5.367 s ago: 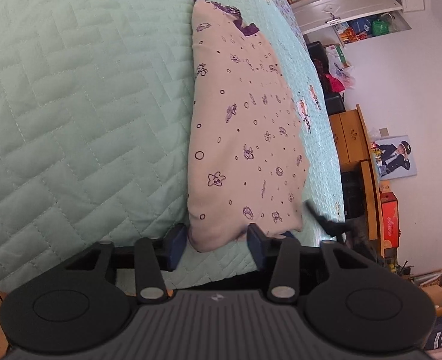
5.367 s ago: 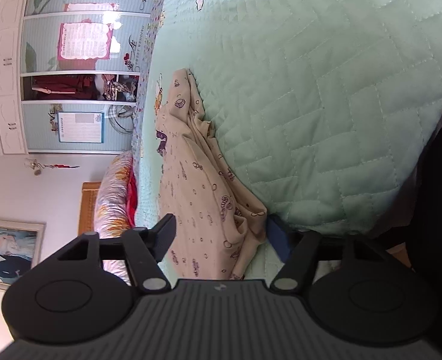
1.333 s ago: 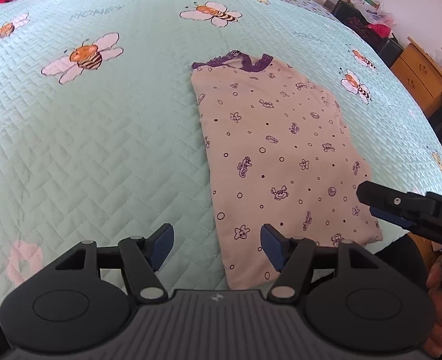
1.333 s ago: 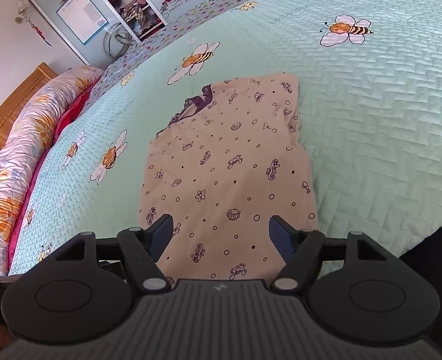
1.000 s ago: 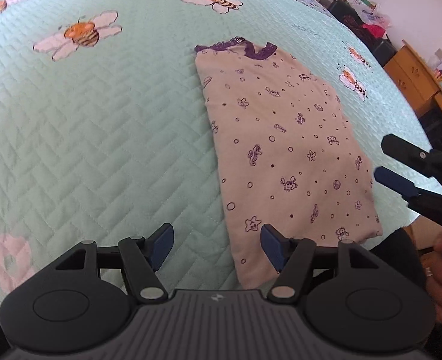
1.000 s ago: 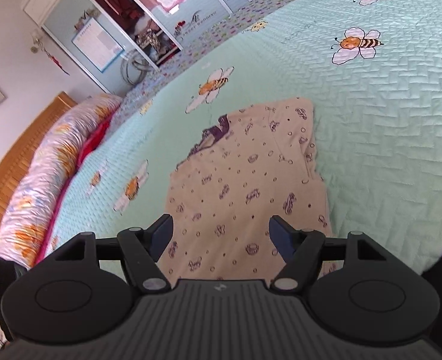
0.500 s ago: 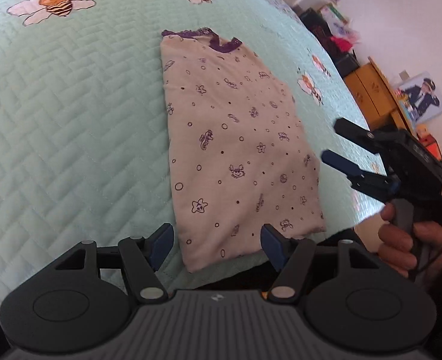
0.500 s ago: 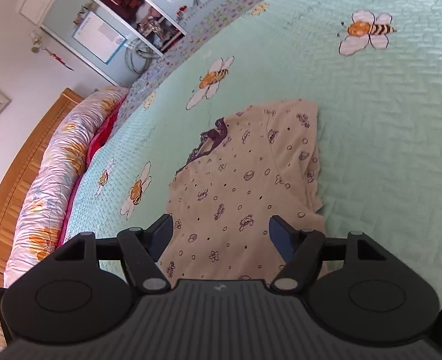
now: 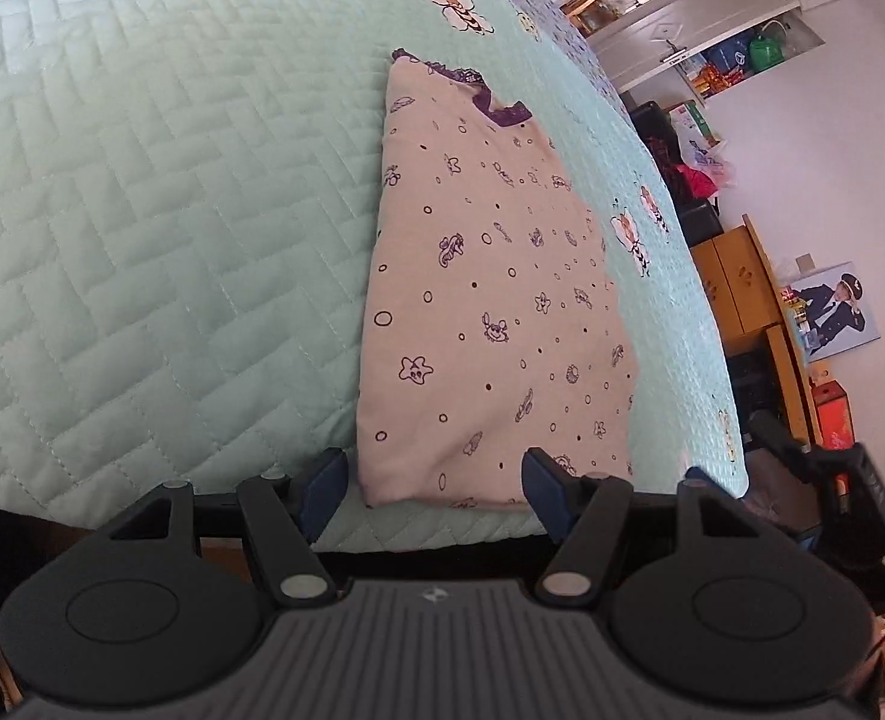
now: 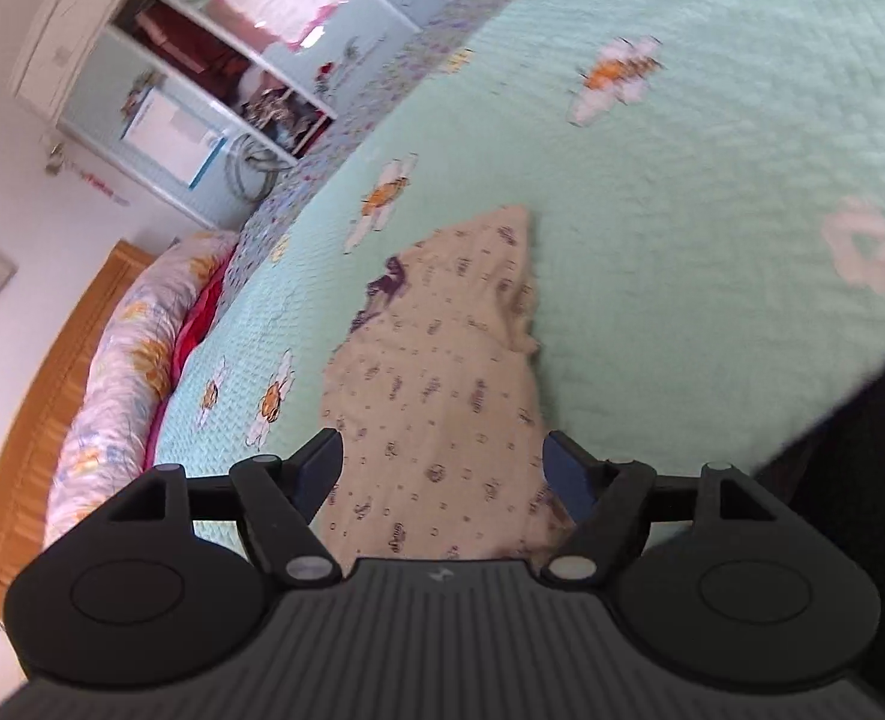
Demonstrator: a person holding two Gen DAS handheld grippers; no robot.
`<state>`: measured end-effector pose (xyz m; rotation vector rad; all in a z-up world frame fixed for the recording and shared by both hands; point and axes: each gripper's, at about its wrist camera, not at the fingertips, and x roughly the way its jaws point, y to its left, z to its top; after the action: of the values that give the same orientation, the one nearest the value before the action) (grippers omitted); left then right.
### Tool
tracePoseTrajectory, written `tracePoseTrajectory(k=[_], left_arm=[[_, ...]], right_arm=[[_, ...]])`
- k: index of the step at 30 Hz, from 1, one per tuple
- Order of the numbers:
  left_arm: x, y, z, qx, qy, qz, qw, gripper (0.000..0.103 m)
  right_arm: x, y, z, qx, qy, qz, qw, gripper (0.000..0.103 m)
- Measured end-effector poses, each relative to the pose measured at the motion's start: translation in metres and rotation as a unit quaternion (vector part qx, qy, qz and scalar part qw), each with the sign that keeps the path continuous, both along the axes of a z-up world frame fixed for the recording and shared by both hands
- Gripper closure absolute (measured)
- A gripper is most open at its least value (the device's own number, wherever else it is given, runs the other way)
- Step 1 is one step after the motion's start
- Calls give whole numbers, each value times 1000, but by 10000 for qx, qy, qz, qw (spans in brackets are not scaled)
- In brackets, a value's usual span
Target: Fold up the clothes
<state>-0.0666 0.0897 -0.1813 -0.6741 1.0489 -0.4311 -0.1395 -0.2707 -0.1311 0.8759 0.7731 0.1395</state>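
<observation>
The folded cream cotton garment with purple print [image 9: 490, 312] lies mid-frame on the mint quilted bedspread [image 9: 142, 210]; the left gripper [image 9: 433, 495] gapes empty, and the right gripper [image 10: 442, 465] is opening, gripping nothing.

Folded garment [image 9: 490, 300] on quilted bed [image 9: 142, 210]

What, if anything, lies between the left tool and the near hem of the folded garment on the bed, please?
Nothing visible does. The left tool is open just short of the garment, whose near hem lies flat on the quilt with only bare quilt between.
</observation>
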Motion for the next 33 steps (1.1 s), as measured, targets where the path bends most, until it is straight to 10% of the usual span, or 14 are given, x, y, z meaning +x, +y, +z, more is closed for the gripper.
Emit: tracePoseTrajectory(k=[18, 21, 23, 27, 33], left_arm=[[5, 4, -8, -342, 183, 215, 9990, 37], [7, 3, -10, -336, 261, 244, 9988, 58], [8, 2, -13, -308, 348, 241, 9986, 90], [7, 1, -13, -278, 366, 242, 9987, 90], [6, 8, -18, -405, 526, 371, 9971, 79]], right_arm=[[15, -1, -100, 2119, 1031, -105, 9718, 22], [17, 1, -99, 2245, 1015, -160, 9690, 15], [19, 5, -95, 2165, 963, -66, 9715, 15], [22, 17, -87, 2237, 723, 333, 9714, 40], [32, 18, -94, 2184, 876, 271, 9715, 40]])
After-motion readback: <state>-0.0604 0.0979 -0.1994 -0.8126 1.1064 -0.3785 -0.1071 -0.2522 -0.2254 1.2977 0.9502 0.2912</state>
